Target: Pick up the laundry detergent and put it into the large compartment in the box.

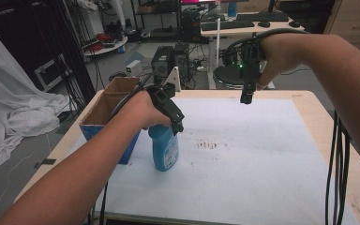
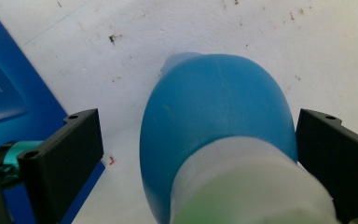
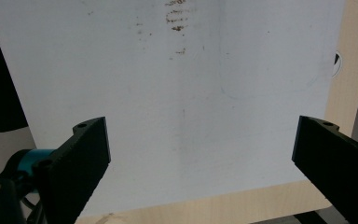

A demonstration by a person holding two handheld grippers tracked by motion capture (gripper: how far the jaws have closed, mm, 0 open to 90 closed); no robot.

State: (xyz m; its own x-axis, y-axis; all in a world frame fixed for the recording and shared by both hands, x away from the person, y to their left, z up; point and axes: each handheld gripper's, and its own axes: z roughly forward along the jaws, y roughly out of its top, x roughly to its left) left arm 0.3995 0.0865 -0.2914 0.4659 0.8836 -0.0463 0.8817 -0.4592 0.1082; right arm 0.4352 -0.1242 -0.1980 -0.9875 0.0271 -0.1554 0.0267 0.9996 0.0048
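Blue bottle (image 1: 165, 149) stands upright on the white-covered surface (image 1: 262, 159), just beside a blue cardboard box (image 1: 107, 112). Left tool (image 1: 174, 119) sits at the bottle's top, jaws spread either side of it, one apparently touching and a gap at the other; nothing pinched yet. To grip well: centre the neck between the jaws, then close evenly. Box crowds the left side. Right tool (image 1: 246, 97) hangs above the far surface, spread, empty. Brown stains (image 1: 211, 145) mid-sheet.
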